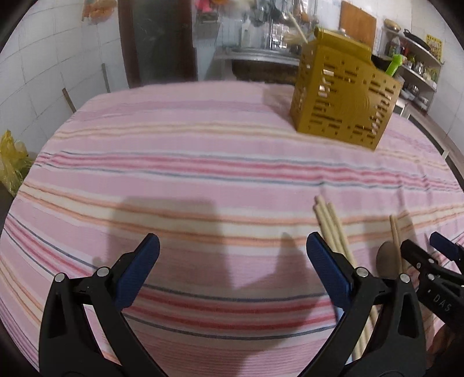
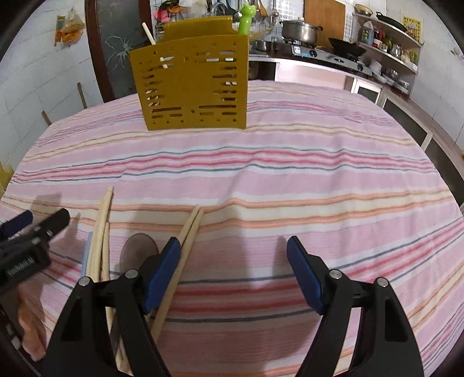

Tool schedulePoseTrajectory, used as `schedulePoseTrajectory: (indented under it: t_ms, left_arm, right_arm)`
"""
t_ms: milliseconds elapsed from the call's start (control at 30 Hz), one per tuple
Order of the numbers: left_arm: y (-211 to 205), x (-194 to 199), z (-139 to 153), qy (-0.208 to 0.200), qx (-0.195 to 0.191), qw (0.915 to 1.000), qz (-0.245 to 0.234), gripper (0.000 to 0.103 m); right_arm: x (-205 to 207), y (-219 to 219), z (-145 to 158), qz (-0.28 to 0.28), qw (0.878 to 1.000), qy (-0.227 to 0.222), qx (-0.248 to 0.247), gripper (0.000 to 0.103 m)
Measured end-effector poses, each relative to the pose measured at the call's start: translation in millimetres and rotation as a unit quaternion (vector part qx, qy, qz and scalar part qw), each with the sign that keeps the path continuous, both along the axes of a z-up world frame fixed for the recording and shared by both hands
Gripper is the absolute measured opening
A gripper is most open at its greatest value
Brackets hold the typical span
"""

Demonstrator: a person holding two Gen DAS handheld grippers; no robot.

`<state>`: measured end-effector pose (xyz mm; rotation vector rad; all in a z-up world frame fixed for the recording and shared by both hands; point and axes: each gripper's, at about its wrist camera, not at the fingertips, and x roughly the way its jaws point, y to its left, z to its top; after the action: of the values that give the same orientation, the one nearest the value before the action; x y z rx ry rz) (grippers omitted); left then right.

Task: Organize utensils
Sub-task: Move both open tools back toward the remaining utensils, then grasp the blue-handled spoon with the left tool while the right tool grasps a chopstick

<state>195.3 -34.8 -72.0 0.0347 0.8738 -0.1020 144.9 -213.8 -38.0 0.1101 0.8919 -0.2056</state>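
A mustard perforated utensil holder [image 1: 345, 95] [image 2: 194, 84] stands far back on the striped tablecloth [image 1: 203, 162], with a green-handled utensil [image 2: 246, 17] and a pale stick inside. Loose wooden chopsticks [image 1: 330, 226] [image 2: 101, 232] lie near the front edge. Beside them are a second pair [image 1: 395, 232] [image 2: 191, 226] and a wooden spoon [image 1: 387, 258] [image 2: 139, 249]. My left gripper [image 1: 232, 246] [image 2: 45, 217] hangs open over bare cloth, left of the chopsticks. My right gripper [image 2: 233, 246] [image 1: 420, 242] is open with nothing between its pads. The second pair runs under its left finger.
A thin light-blue item [image 2: 87, 252] lies beside the chopstick bundle. Behind the table are a counter with a stove and pot [image 2: 298, 30], shelves of jars [image 2: 388, 37] at the right, and a dark door [image 1: 159, 40]. A yellow bag [image 1: 11, 162] sits off the table's left edge.
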Motion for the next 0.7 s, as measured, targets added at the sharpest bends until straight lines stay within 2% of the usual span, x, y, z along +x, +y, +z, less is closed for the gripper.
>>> schedulePoseTrajectory:
  t_ms: [100, 200, 267, 300, 367, 400, 500, 633, 700]
  left_arm:
    - [1.9, 1.7, -0.4, 0.002, -0.001, 1.0000, 0.000, 0.098]
    - [-0.4, 3.1, 4.1, 0.001, -0.005, 1.0000, 0.003, 0.098]
    - [-0.4, 3.4, 4.2, 0.006, -0.007, 1.0000, 0.001, 0.098]
    - [-1.1, 4.4, 3.1, 0.010, -0.008, 0.9999, -0.002, 0.098]
    - [-3.6, 4.7, 2.0, 0.012, -0.009, 0.9999, -0.005, 0.098]
    - [-4.9, 3.8, 1.9, 0.012, -0.007, 0.9999, -0.007, 0.098]
    - [-9.2, -0.3, 1.4, 0.015, -0.008, 0.9997, -0.016, 0.098]
    - [-18.8, -4.7, -0.4, 0.020, -0.003, 0.9994, -0.029, 0.098]
    - [-24.8, -7.4, -1.0, 0.021, 0.001, 0.9991, -0.036, 0.098]
  right_arm:
    - [0.3, 7.1, -4.1, -0.004, 1.000, 0.010, -0.012, 0.069]
    - [0.9, 14.1, -3.4, -0.004, 1.000, 0.015, -0.013, 0.054]
    - [2.6, 18.5, -4.0, 0.001, 1.000, 0.019, -0.013, 0.039]
    - [4.1, 20.9, -3.8, 0.007, 1.000, 0.020, -0.014, 0.034]
    - [7.2, 21.5, -2.1, 0.019, 0.999, 0.018, -0.020, 0.014]
    - [6.9, 19.1, -1.5, 0.019, 0.999, 0.017, -0.022, 0.010]
    - [5.3, 4.4, -0.2, 0.028, 1.000, 0.013, -0.001, 0.009]
    - [2.6, -3.8, 4.1, 0.028, 0.999, 0.009, -0.020, 0.009]
    - [1.0, -10.3, 3.7, 0.034, 0.999, 0.007, -0.008, 0.009]
